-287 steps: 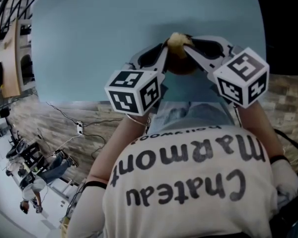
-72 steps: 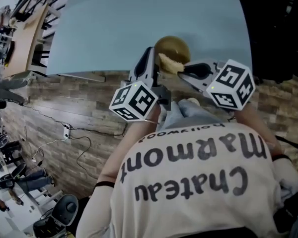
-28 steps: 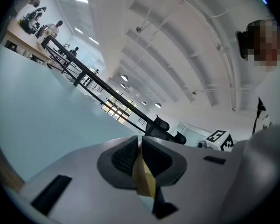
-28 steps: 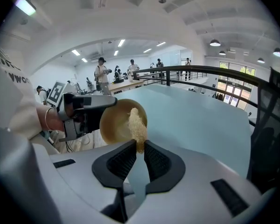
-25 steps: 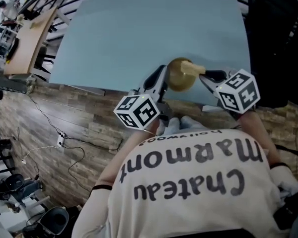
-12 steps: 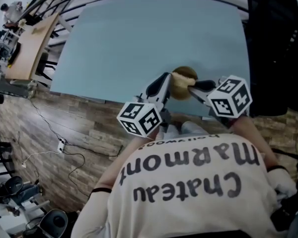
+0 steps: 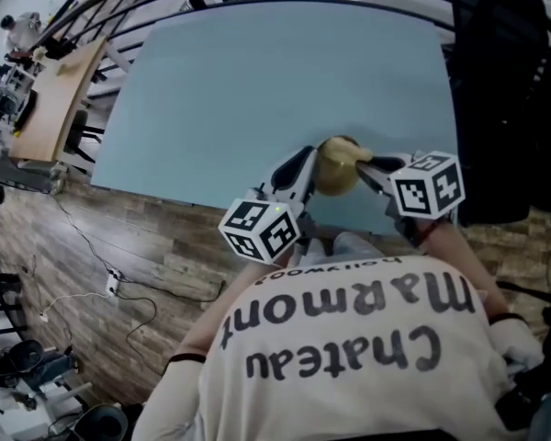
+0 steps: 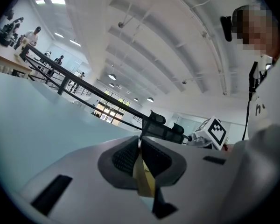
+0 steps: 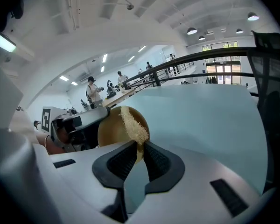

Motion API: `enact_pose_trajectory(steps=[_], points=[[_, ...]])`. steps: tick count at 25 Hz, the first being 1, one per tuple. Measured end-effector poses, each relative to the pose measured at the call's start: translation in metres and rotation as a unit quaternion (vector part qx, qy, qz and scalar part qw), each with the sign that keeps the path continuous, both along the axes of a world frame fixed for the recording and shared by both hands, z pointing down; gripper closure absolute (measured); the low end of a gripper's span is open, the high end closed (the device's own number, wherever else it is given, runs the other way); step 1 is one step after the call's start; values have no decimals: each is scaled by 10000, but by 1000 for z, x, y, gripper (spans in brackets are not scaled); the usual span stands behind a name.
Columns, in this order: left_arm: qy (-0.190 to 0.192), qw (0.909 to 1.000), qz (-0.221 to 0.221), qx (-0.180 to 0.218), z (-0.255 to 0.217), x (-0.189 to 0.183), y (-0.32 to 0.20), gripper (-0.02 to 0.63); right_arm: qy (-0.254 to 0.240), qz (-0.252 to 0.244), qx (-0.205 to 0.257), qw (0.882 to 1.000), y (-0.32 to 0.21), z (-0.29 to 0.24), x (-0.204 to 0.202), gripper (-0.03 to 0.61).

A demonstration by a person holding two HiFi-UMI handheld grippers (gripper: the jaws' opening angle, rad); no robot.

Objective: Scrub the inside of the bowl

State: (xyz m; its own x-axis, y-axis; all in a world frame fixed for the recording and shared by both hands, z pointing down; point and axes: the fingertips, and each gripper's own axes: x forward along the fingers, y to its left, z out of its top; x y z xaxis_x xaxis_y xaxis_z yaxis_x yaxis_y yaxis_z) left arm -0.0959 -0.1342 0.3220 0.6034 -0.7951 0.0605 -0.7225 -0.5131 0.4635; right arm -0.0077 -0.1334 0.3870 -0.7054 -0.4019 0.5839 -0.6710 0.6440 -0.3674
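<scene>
**Both grippers clamped, bowl between them at the table's near edge**

Left gripper (image 8: 141,143): jaws pressed together on a thin tan edge, the rim of a golden-tan round bowl (image 7: 333,168), wood by the look of it. The gripper lies about level, its marker cube toward the person.

Right gripper (image 9: 141,146): jaws pinch one end of a pale, coarse, fibrous scrubber (image 9: 133,123). The free end lies against the bowl and runs up across its surface. This gripper is tilted down toward the bowl.

In the head view the two grippers meet the bowl from opposite sides, the left from the lower left and the right from the right.

The bowl is over the near edge of a pale blue matte tabletop (image 7: 257,81). Cannot tell whether it rests on the top or is held clear of it.

Below the table edge is a brown wood-plank floor (image 7: 119,228) with a thin cable lying on it. A black mesh chair (image 7: 500,81) stands just beside the table's right side. The person's pale printed shirt (image 7: 349,347) fills the lower part of the head view.
</scene>
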Motion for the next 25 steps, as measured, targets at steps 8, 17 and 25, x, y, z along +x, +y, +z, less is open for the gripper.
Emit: enact_pose_trajectory(steps=[8, 17, 25], points=[[-353, 9992, -68, 197, -2, 5, -7, 595, 92, 300, -116, 9994, -6, 2, 18, 511], [-334, 9992, -93, 173, 3, 6, -7, 595, -172, 52, -42, 9998, 3, -7, 10, 511], [-370, 9992, -7, 176, -1, 12, 0, 598, -184, -562, -128, 9982, 28, -4, -18, 511]])
